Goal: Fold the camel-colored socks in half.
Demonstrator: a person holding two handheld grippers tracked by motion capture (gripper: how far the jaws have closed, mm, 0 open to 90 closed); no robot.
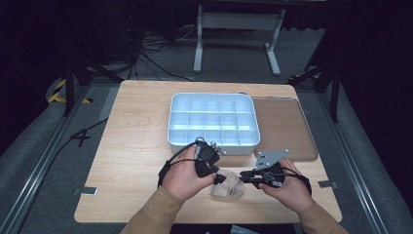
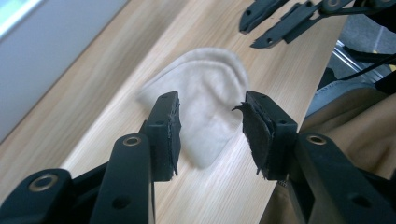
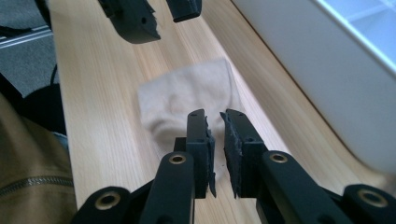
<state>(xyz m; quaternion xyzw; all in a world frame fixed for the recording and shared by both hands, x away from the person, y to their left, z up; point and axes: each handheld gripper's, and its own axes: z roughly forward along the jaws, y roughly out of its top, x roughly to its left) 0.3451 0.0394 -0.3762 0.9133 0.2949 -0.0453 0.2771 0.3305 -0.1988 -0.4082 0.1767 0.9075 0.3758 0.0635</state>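
Dim room, grey carpet floor [image 1: 29,146]. Light wood table [image 1: 136,141] at centre frame. White desk frame [image 1: 238,36] at top centre, cables [image 1: 151,48] upper left. Yellow-black tape [image 1: 61,92] at left. Dark stand legs [image 1: 321,73] upper right.

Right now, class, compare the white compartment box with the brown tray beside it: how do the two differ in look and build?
The white compartment box is pale and bright; the brown tray is dark and dull. The box has raised walls and dividers that form many small cells; the tray is flat, shallow and undivided. The box lies at the table's middle; the tray lies to its right, seen from the high view. Both are rectangular with rounded corners, rest on the wooden table, and look empty.
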